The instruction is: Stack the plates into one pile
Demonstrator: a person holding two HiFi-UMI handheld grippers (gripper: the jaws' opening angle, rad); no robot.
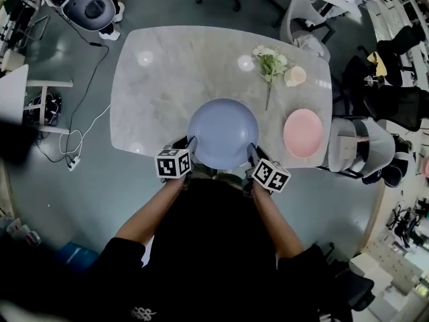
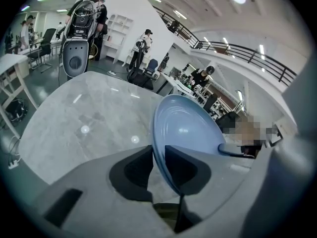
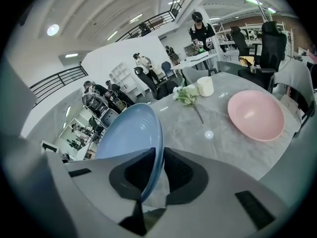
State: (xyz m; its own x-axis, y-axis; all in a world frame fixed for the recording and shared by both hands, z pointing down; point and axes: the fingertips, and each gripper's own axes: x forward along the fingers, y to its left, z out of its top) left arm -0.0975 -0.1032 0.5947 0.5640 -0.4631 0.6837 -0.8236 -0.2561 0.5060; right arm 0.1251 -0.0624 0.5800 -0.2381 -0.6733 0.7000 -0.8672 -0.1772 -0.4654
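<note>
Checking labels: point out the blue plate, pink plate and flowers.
blue plate [image 1: 222, 131], head view, middle of its face
pink plate [image 1: 303, 133], head view, middle of its face
flowers [image 1: 271, 63], head view, blossoms

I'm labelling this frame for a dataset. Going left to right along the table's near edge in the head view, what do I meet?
left gripper → blue plate → right gripper → pink plate
</note>
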